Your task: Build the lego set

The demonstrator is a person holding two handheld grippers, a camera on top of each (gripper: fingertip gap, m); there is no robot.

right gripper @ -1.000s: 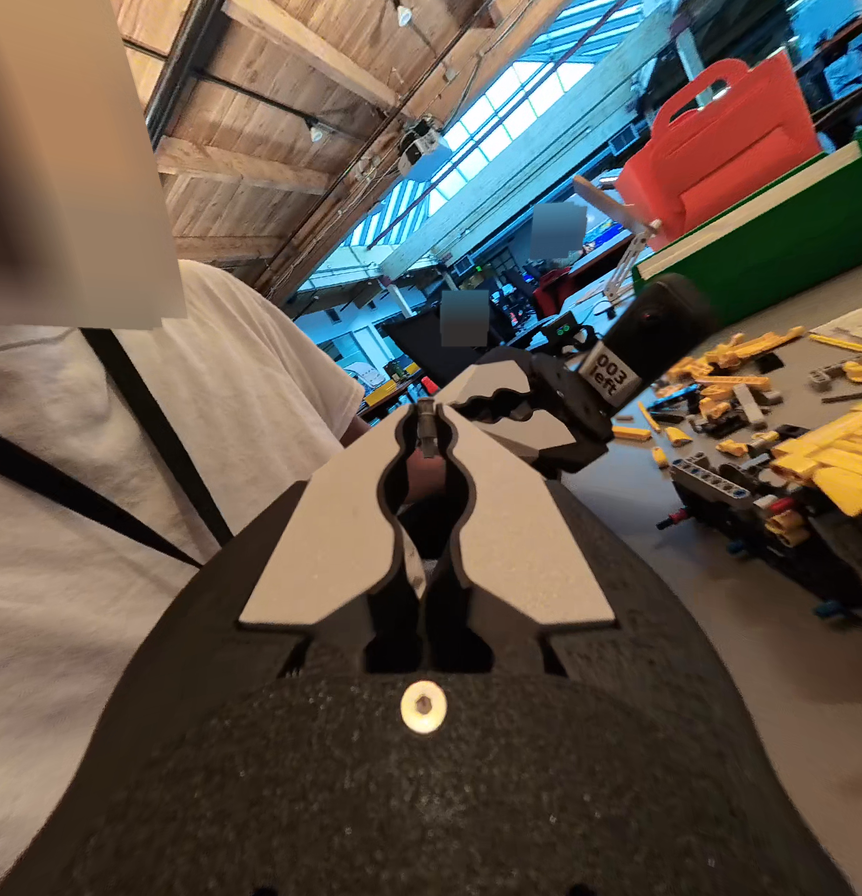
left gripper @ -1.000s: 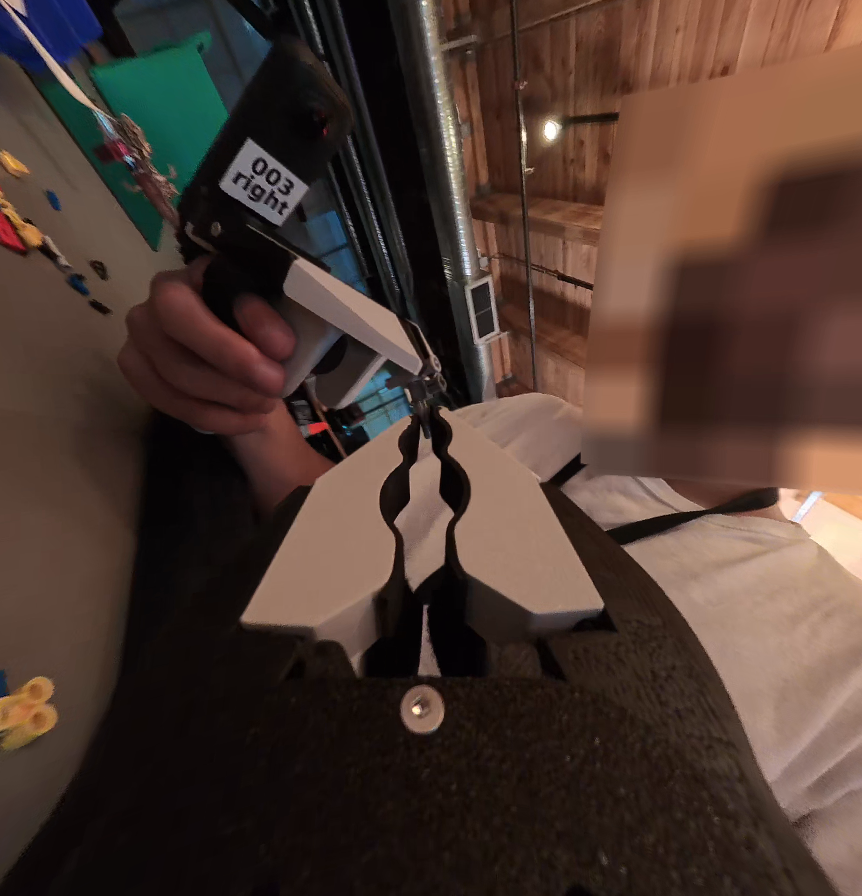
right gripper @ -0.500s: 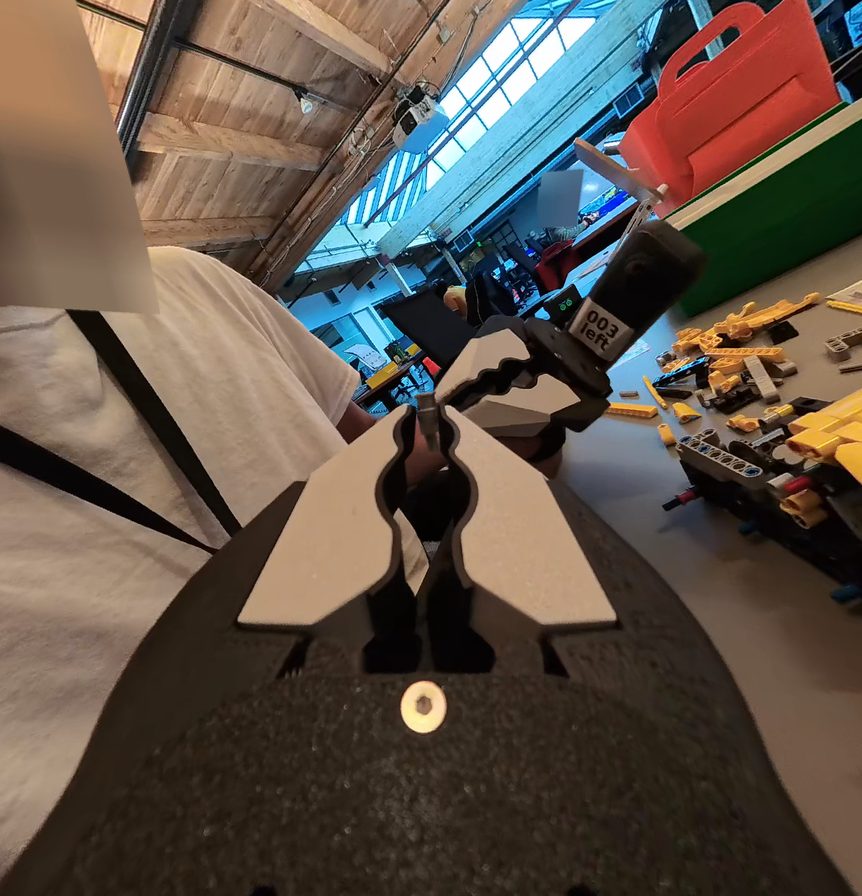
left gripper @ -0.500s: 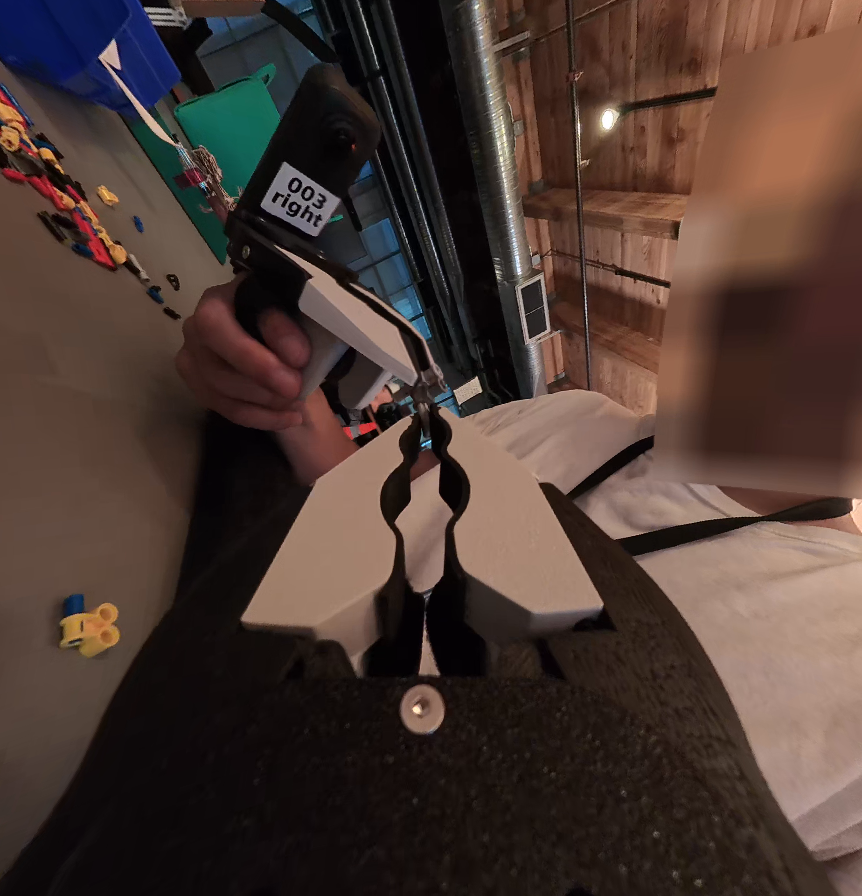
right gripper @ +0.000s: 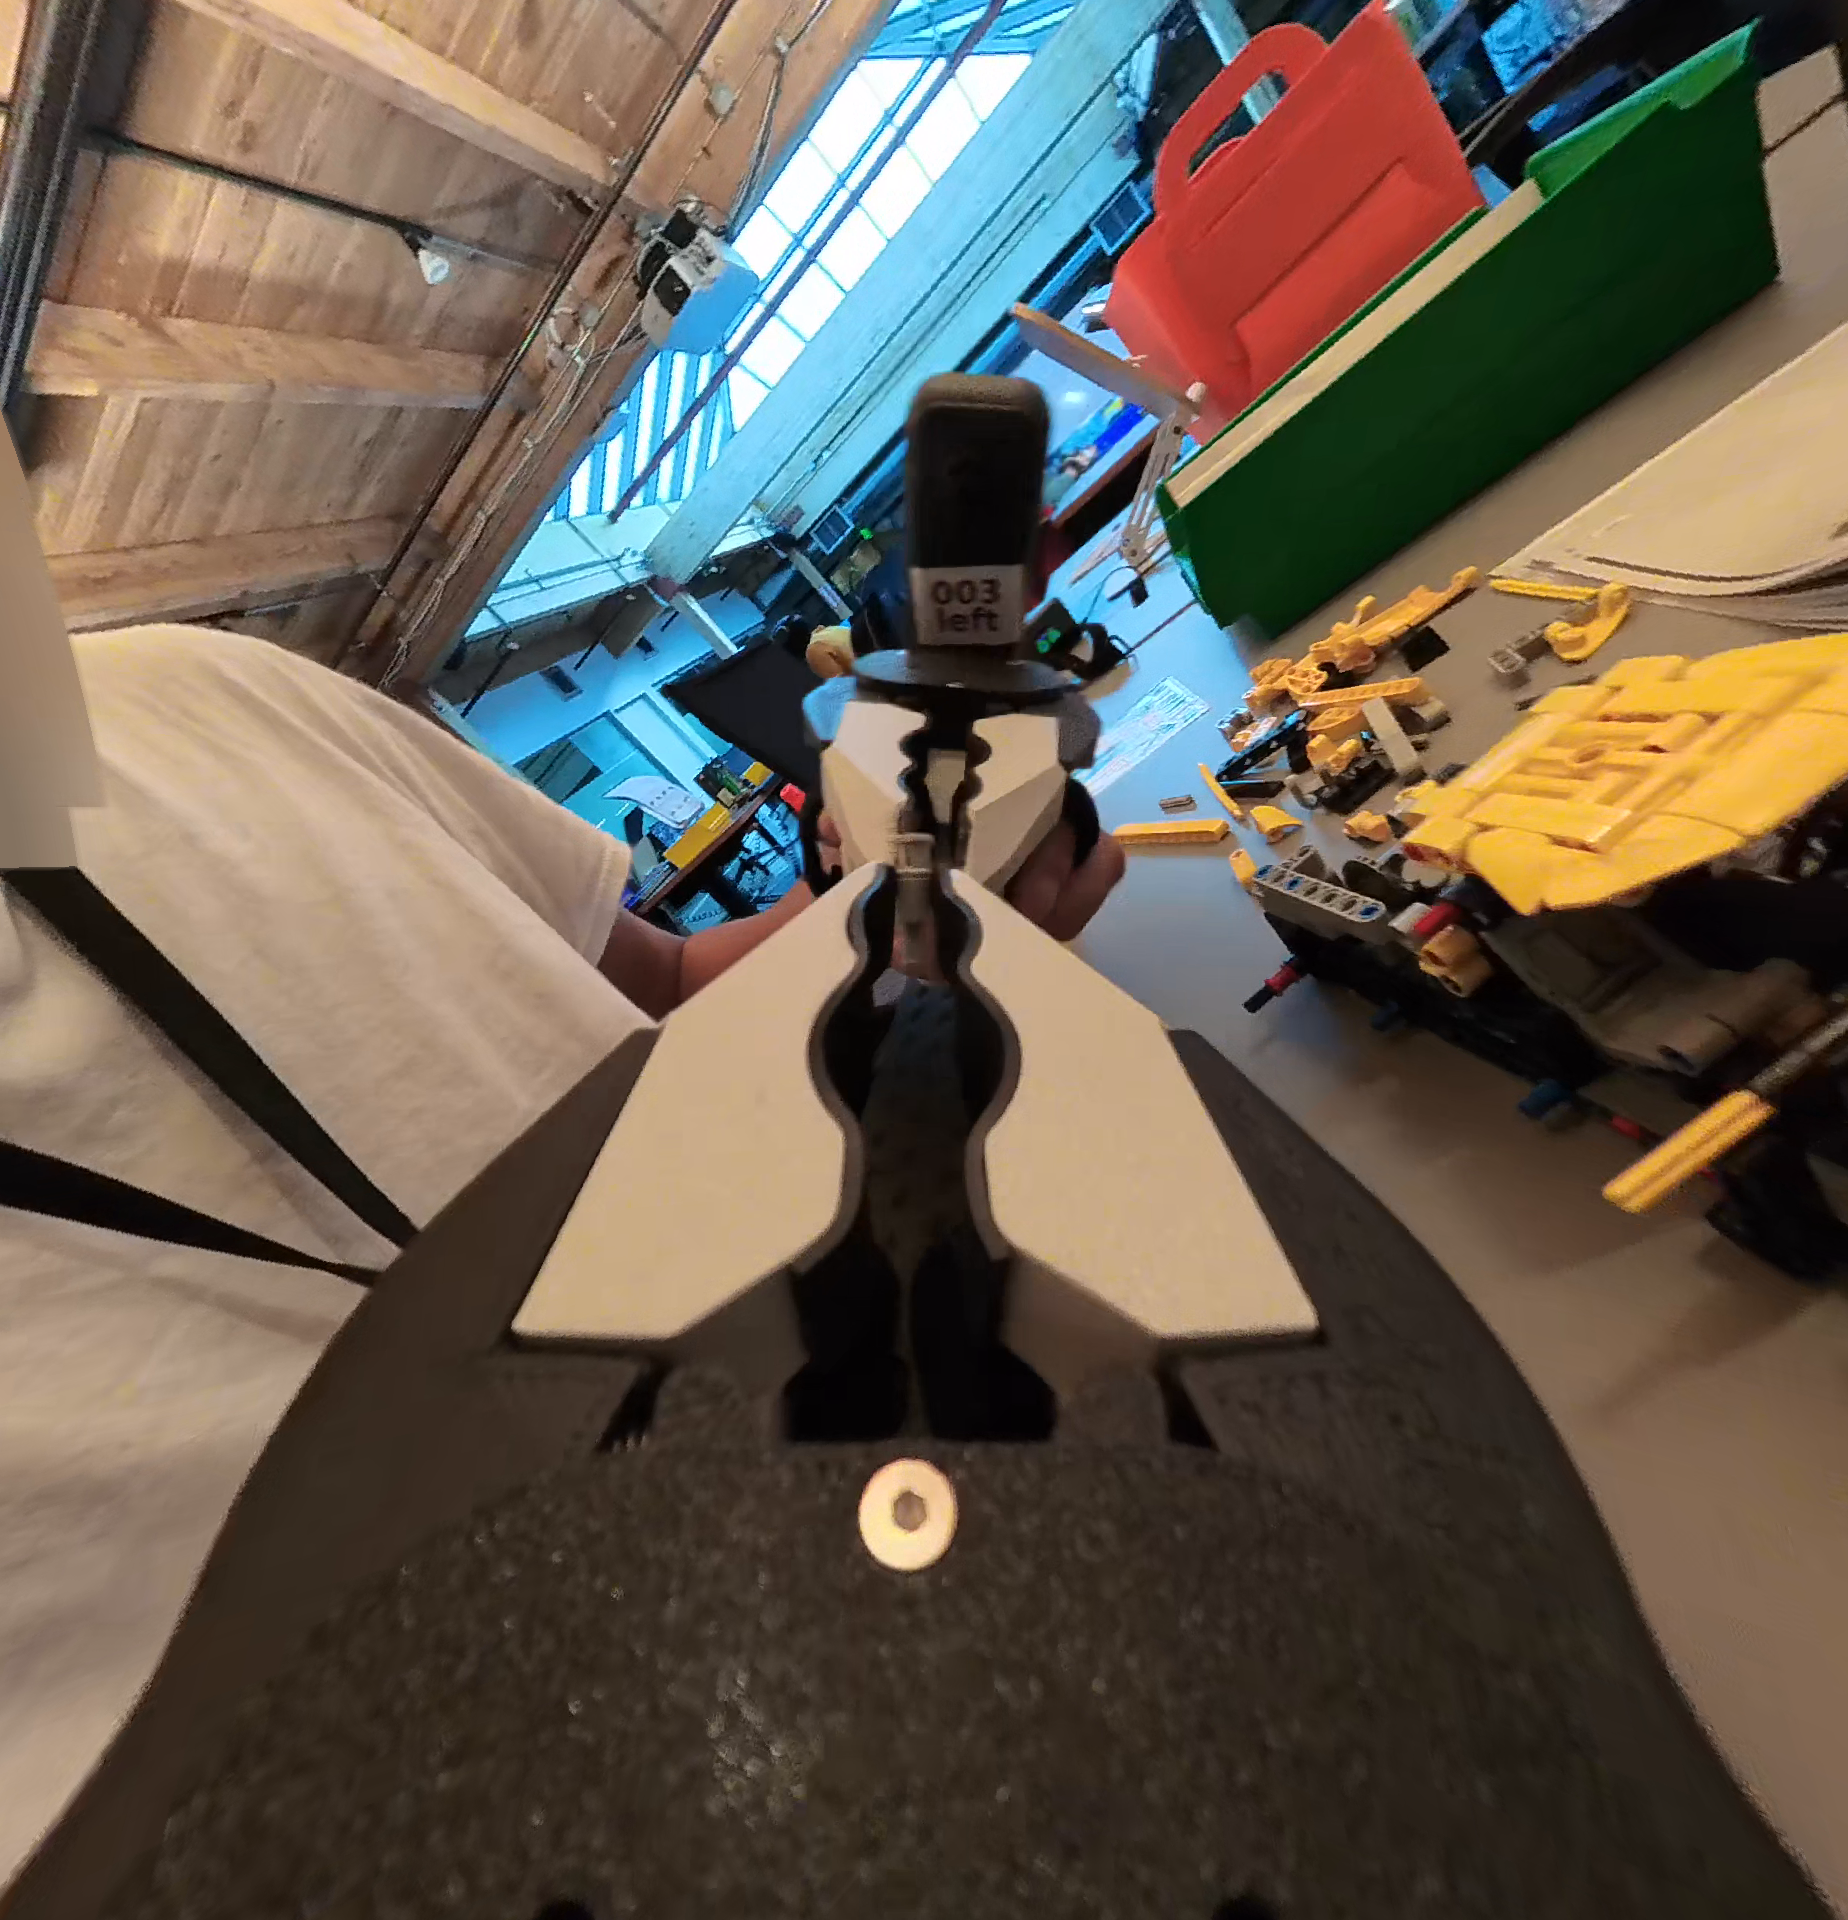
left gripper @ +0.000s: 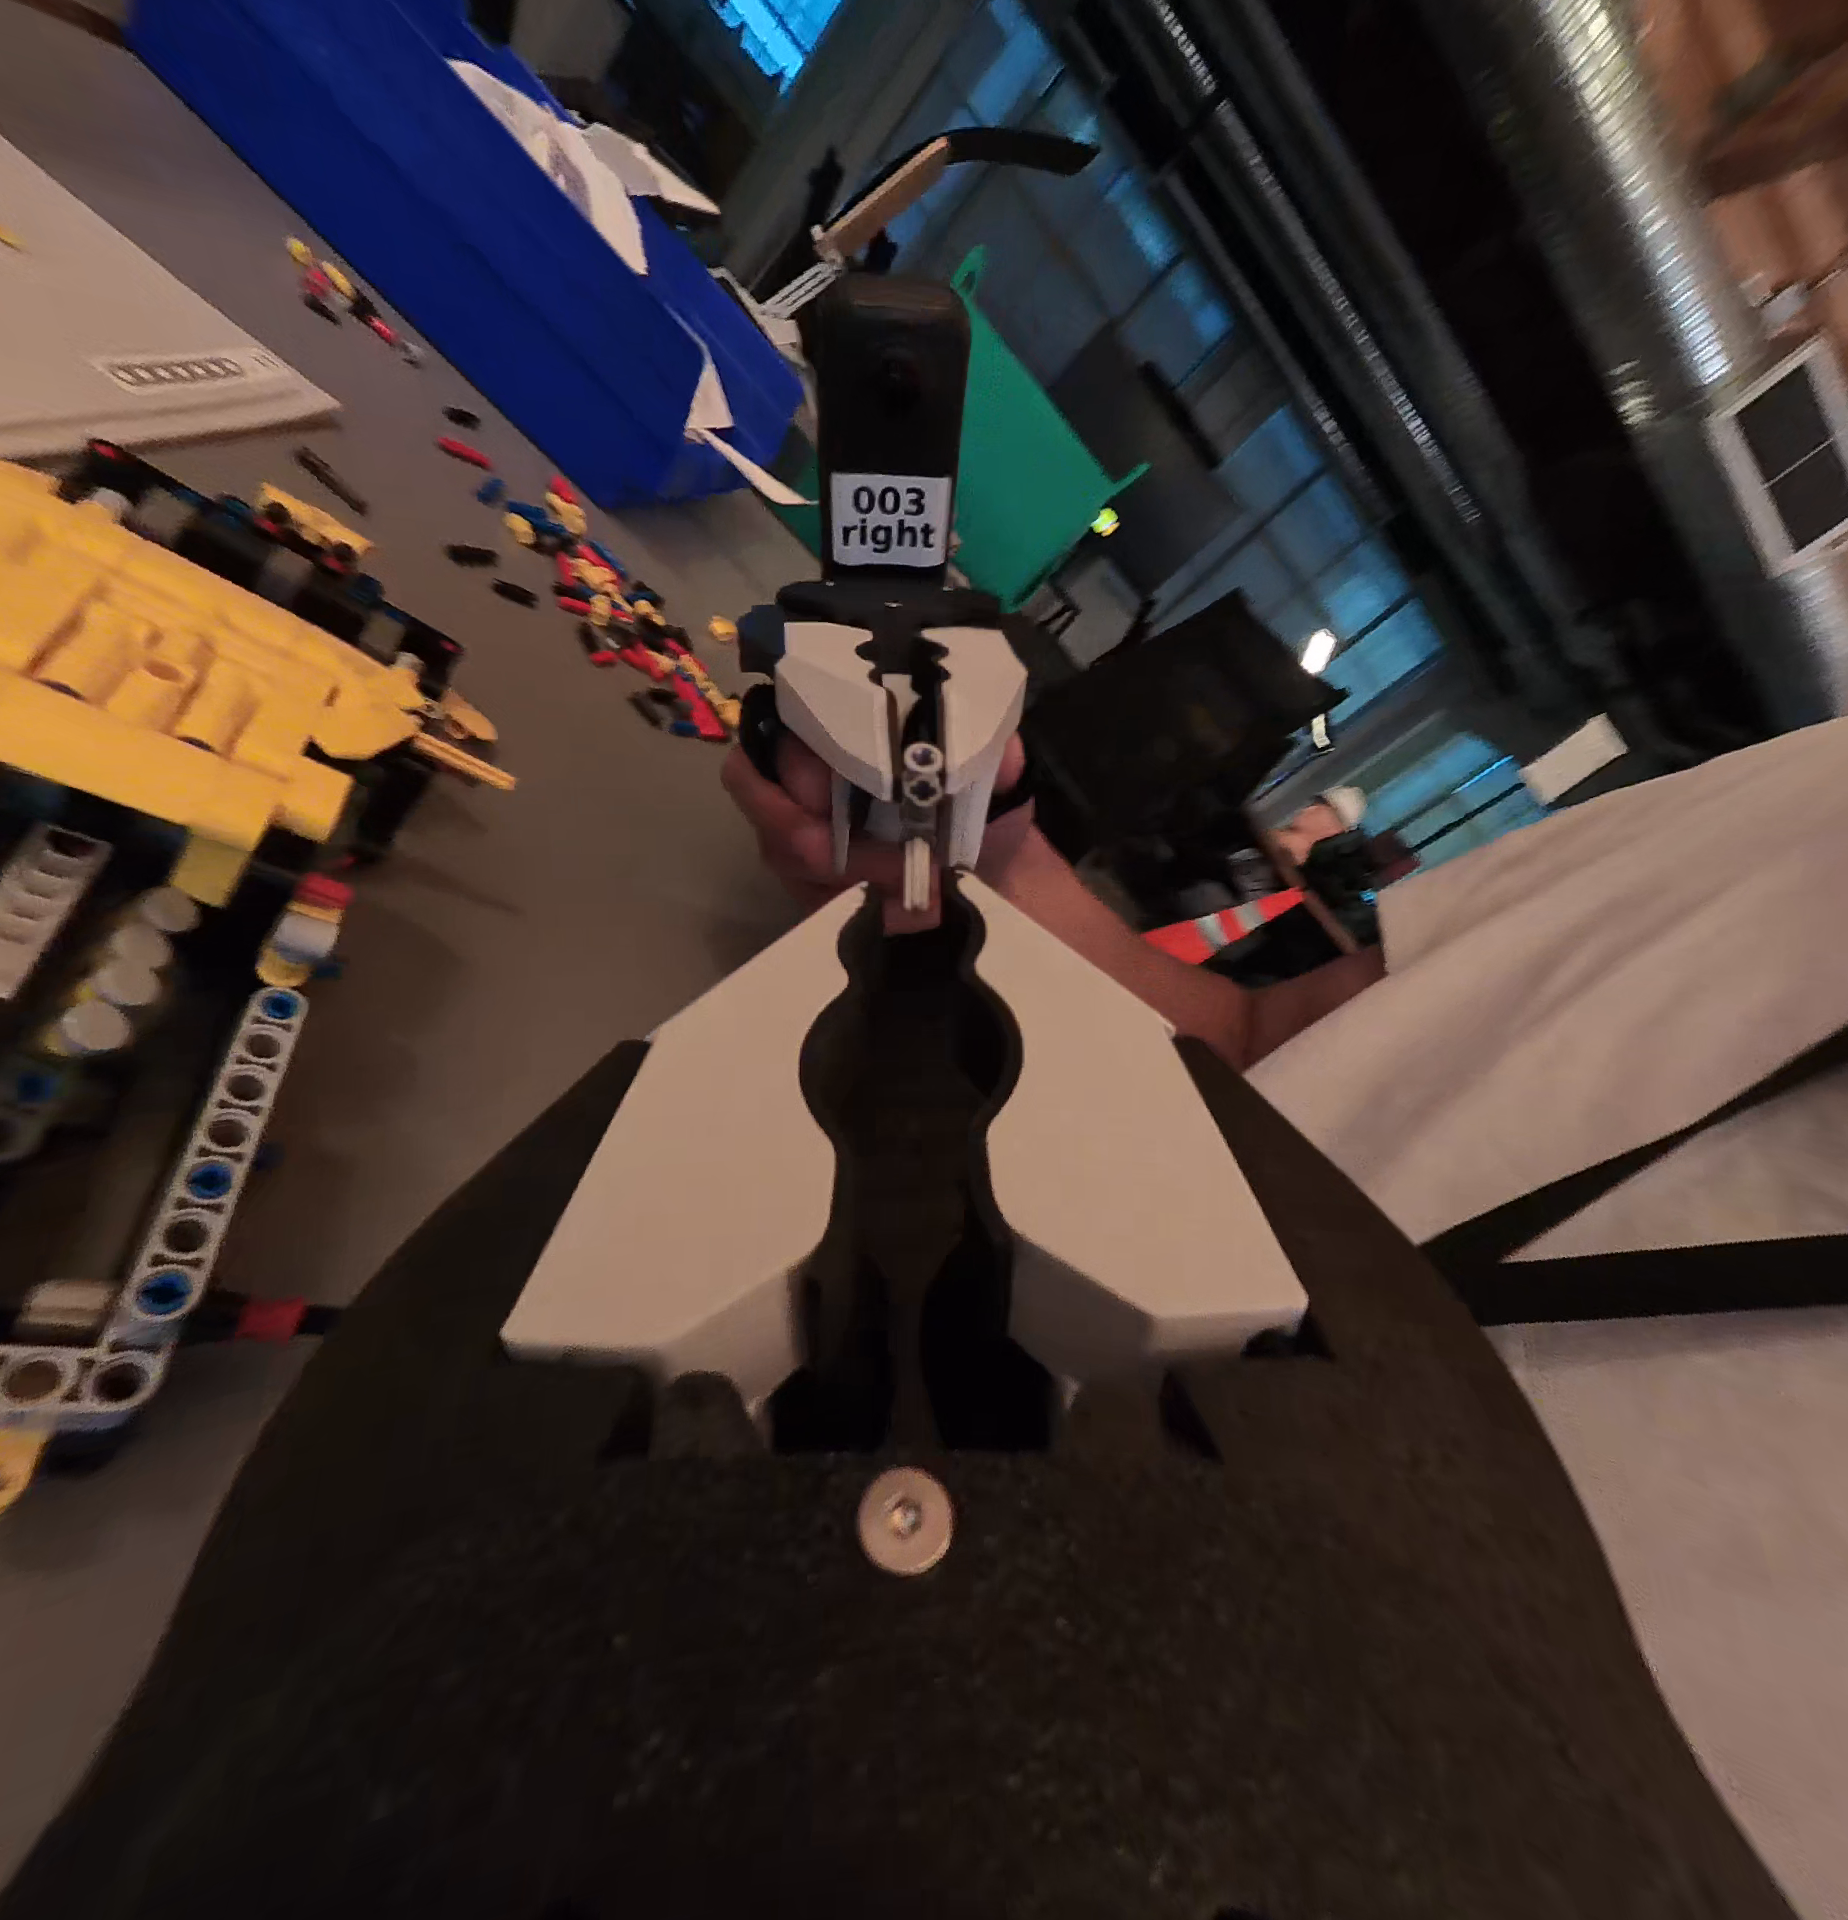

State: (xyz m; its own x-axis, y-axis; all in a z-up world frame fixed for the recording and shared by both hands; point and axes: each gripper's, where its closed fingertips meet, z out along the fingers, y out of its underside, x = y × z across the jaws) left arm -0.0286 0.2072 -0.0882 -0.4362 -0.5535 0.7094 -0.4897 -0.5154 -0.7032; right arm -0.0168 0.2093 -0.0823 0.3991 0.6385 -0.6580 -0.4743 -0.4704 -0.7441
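the left tongs (left gripper: 912, 902) and the right tongs (right gripper: 907, 894) face each other above the tabletop (right gripper: 1522, 1403), both clamped on one small grey lego piece (left gripper: 918, 821); the yellow model (right gripper: 1626, 790) stands beside.

The left wrist view is dim and warm, with motion blur at the edges. The right wrist view is brighter: daylight enters through the skylight (right gripper: 795, 312). Both views show strong wide-angle bending.
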